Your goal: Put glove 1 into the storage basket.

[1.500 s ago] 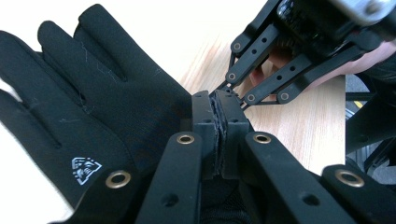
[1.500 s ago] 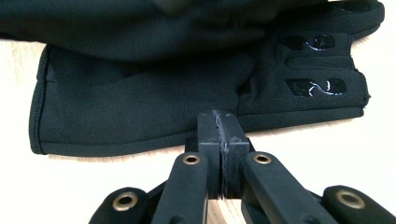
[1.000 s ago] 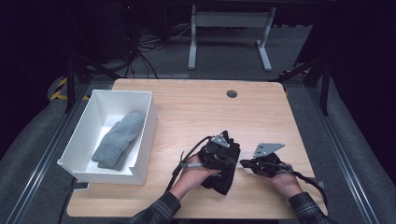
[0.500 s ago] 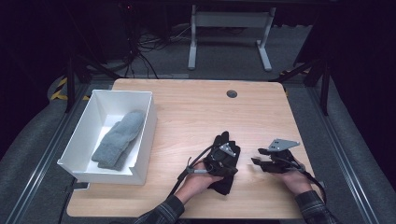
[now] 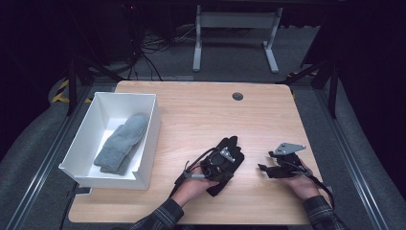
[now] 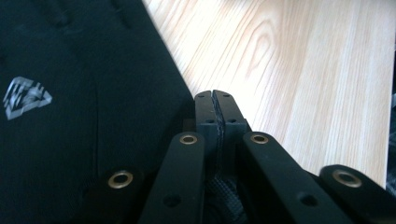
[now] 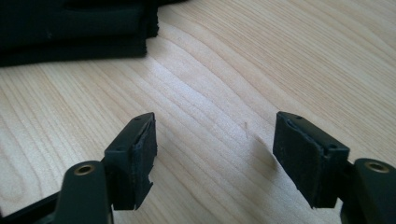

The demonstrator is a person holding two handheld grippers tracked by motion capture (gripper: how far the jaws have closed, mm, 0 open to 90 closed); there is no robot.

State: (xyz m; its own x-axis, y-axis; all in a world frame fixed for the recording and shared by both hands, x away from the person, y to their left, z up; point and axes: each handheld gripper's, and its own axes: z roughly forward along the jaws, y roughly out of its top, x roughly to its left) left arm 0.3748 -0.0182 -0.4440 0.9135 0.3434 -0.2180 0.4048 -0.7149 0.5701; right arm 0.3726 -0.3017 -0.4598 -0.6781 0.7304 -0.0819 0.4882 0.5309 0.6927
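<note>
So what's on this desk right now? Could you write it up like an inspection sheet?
Surface: wooden table, round hole near the far edge.
Job's things: black glove at the front; grey mitten lying in the white bin.
Clutter: nothing seen.
Grippers: left gripper shut on the black glove's edge; right gripper open over bare wood, its jaws having just been opening with nothing between them.
Cables: one trails from each gripper; a tangle lies on the floor behind.
Surroundings: dark room, grey floor, white metal stand.

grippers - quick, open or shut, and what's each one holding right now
Left gripper: shut, pinching the edge of the black glove.
Right gripper: open, jaws just been opening, nothing between them, above the table.
</note>
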